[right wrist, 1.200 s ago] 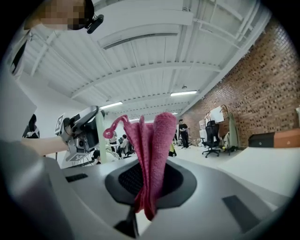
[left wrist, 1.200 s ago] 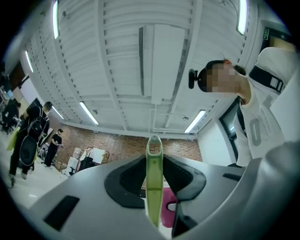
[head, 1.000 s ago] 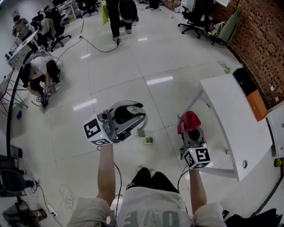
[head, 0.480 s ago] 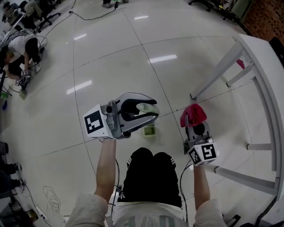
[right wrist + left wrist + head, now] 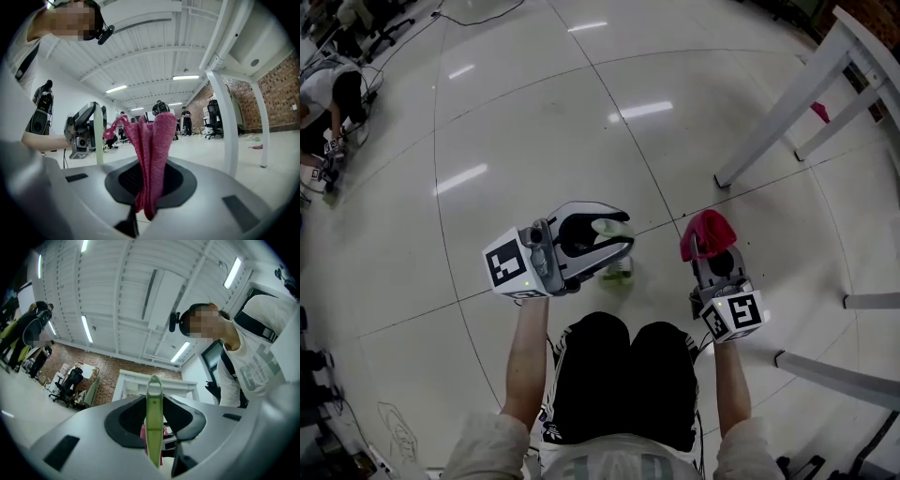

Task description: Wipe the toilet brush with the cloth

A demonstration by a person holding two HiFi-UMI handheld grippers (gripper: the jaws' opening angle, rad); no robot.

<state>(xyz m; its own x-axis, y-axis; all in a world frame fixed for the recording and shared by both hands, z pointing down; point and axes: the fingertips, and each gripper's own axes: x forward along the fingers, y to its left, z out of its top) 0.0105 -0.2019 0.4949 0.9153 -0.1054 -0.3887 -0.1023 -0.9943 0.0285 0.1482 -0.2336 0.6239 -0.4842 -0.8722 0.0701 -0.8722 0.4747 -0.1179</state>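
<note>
My left gripper [image 5: 612,240] is shut on the pale green handle [image 5: 610,227] of the toilet brush; the brush's green lower end [image 5: 619,270] hangs below it, close to the floor. In the left gripper view the handle [image 5: 153,414] stands upright between the jaws. My right gripper [image 5: 709,247] is shut on a bunched pink-red cloth [image 5: 705,232], which sticks up out of the jaws in the right gripper view as folded cloth [image 5: 153,154]. The two grippers are side by side and apart, and the cloth does not touch the brush. From the right gripper view the left gripper [image 5: 82,130] shows at the left.
A white table's legs [image 5: 780,117] stand at the upper right, near my right gripper, with another leg [image 5: 834,375] at the lower right. A small pink scrap [image 5: 818,112] lies under the table. A person [image 5: 328,84] crouches on the glossy tiled floor far left. My knees are right below the grippers.
Both grippers have sunk toward the floor together, each keeping its grip. The head camera has come down too, so the floor looks nearer and the table now stands above.
</note>
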